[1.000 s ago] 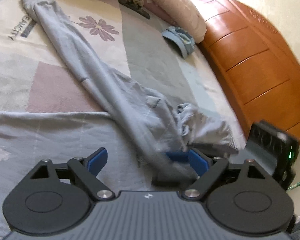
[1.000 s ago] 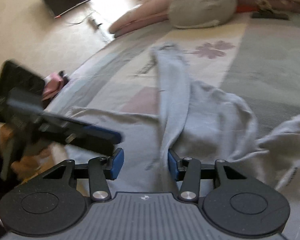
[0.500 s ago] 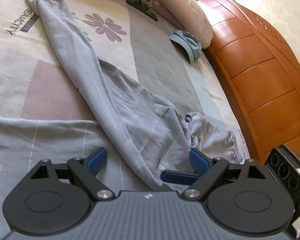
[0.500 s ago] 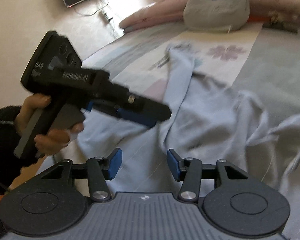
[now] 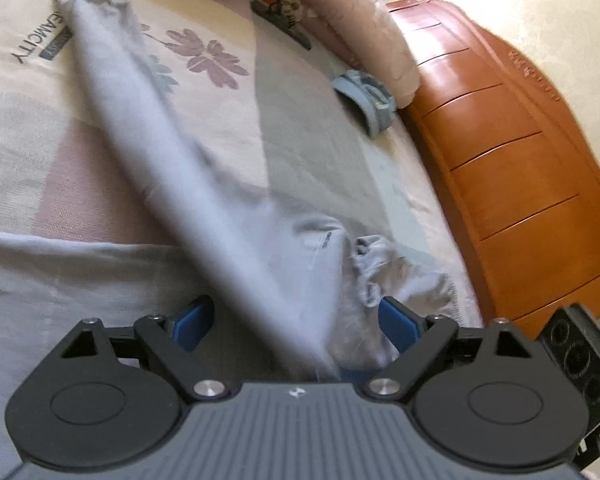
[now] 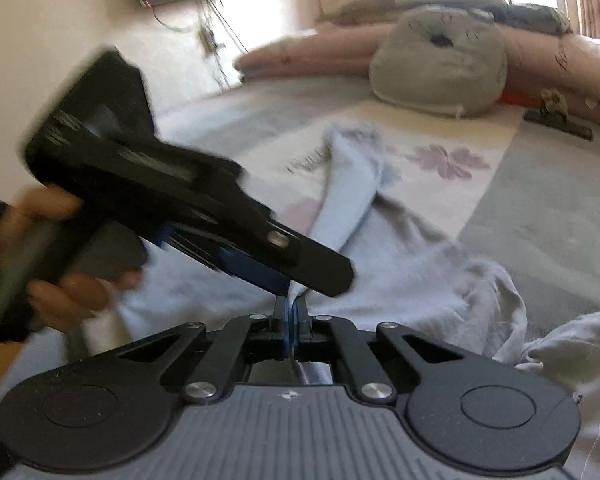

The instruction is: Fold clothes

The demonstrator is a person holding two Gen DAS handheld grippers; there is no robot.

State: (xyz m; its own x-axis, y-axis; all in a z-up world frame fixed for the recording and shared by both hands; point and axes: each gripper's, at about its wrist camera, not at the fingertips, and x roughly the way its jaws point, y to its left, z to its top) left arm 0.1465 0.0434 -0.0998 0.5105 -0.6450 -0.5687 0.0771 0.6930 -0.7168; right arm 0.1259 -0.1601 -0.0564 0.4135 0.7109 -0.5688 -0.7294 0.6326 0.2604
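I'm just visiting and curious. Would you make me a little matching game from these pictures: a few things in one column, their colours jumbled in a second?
Things:
1. garment
2. headboard
3. round cushion
4. long pillow

Colours:
a. orange-brown wood
b. pink
c. light blue-grey
d. grey-green

Pairs: 1-c, 2-a, 3-d, 4-b

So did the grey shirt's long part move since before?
Yes. In the left wrist view the grey shirt now stretches taut towards the camera, lifted off the bedspread, with the right tool pinching it.
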